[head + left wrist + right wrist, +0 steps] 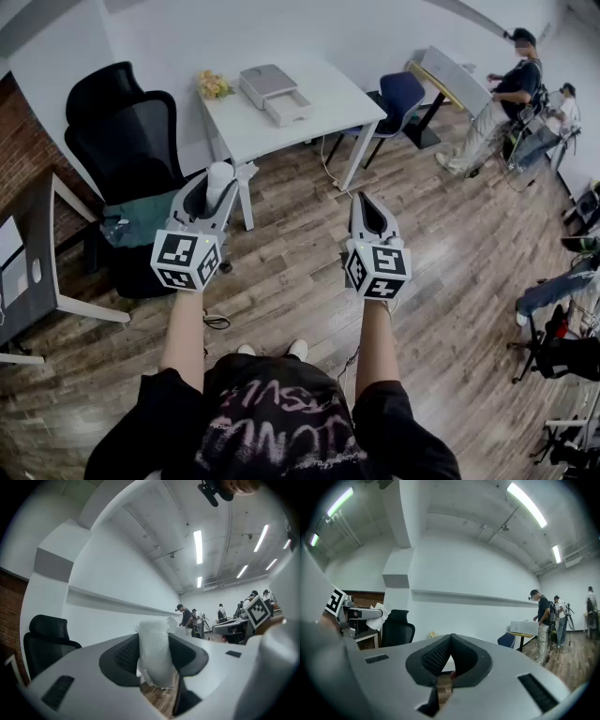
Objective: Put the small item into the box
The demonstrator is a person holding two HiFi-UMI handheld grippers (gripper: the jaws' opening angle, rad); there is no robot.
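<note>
My left gripper (215,194) is shut on a small white item (219,177) wrapped in soft plastic; in the left gripper view the item (153,652) stands upright between the dark pads (125,657). My right gripper (368,203) is shut with nothing in it, its pads (436,656) meeting at the tip. Ahead of both grippers, a white box (273,92) with its front drawer open sits on a white table (333,105). Both grippers hang above the wooden floor, short of the table.
A black office chair (127,131) stands left of the table and a dark desk (37,234) at the far left. A blue chair (401,94) and a second table (455,80) are behind. People (511,94) sit at the right. Yellow flowers (214,85) lie on the table.
</note>
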